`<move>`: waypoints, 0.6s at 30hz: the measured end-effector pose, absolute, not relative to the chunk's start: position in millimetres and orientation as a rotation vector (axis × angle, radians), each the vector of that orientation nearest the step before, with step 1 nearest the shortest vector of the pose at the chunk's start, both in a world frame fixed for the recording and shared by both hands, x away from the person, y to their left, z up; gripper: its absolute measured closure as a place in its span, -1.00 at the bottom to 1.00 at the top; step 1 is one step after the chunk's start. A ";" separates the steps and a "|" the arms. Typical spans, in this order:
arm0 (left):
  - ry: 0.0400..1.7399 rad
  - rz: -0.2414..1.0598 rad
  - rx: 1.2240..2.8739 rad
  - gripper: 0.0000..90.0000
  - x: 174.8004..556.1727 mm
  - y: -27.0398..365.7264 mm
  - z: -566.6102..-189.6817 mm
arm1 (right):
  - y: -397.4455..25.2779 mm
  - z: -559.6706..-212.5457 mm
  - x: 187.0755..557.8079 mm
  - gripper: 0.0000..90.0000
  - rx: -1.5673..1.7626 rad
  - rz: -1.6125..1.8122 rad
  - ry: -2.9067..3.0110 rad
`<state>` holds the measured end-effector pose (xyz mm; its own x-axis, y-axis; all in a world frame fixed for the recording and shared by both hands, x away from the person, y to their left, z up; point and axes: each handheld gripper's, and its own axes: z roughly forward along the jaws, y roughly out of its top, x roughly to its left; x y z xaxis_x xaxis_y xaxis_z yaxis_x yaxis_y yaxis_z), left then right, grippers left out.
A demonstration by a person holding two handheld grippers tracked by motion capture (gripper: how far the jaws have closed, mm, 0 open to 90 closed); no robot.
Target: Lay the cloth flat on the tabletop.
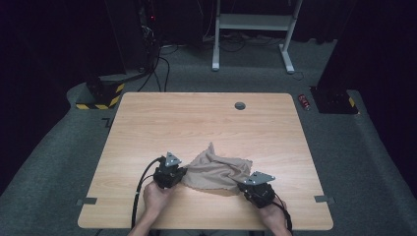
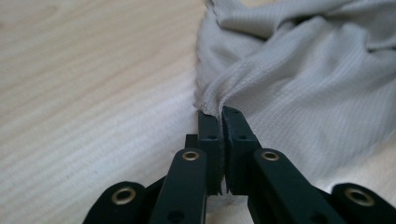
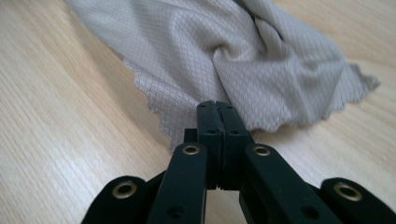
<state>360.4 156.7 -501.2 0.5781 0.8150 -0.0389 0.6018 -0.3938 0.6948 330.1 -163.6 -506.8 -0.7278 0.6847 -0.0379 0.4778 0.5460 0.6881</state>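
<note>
Both tongs were clamped on the cloth (image 1: 216, 170) crumpled at the desk's (image 1: 147, 128) 6 o'clock edge, left tongs (image 2: 219, 114) pinching its 9 o'clock hem, right tongs (image 3: 217, 108) its 4 o'clock edge, probably to spread it flat.

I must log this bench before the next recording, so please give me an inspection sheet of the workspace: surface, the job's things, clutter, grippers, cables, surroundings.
Surface: light wooden table, with a round grey grommet near its far edge.
Job's things: one beige cloth, crumpled, lying near the front edge between the two grippers.
Clutter: nothing seen on the table.
Grippers: left gripper shut on the cloth's edge; right gripper shut on the cloth's scalloped edge.
Cables: a black cable trails from the left gripper over the front edge.
Surroundings: grey carpet, a white frame behind, a yellow-black striped base far left, a small red object on the floor.
</note>
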 end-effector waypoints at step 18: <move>1.134 0.449 2.089 0.15 357.9 153.4 -511.8 | -175.6 -500.9 343.2 0.49 1.119 1.043 2.313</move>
<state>357.9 153.4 -511.8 0.5550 0.8313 -0.0298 0.5861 -0.3654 0.7232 343.2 -175.6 -500.9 -0.6182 0.7860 -0.0075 0.5149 0.4122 0.7516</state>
